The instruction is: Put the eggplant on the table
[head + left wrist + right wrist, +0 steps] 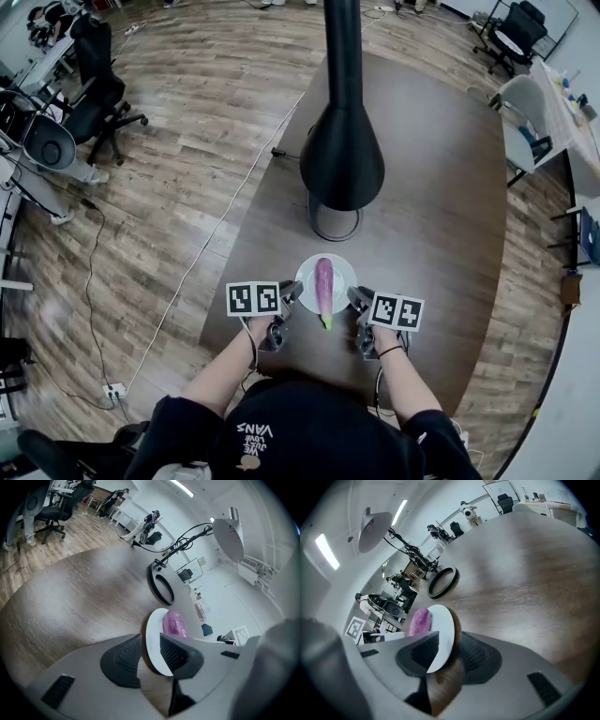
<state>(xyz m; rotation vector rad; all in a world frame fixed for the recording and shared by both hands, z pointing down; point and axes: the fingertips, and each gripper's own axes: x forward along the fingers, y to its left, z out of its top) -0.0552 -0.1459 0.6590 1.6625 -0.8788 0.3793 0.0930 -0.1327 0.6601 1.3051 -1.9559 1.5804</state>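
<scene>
Head view: the purple, green-stemmed eggplant [323,284] lies on the round white plate [306,279] on the dark wooden table [441,187]. Your left gripper [150,652] and right gripper [450,651] straddle its rim, jaws apart. Backing out crooked, a pad could catch the rim and tip it.

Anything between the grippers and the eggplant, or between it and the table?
Only the plate. The eggplant lies on it, so the plate separates it from the table. The plate's rim sits inside the open left gripper and right gripper. Nothing covers the eggplant from above.
</scene>
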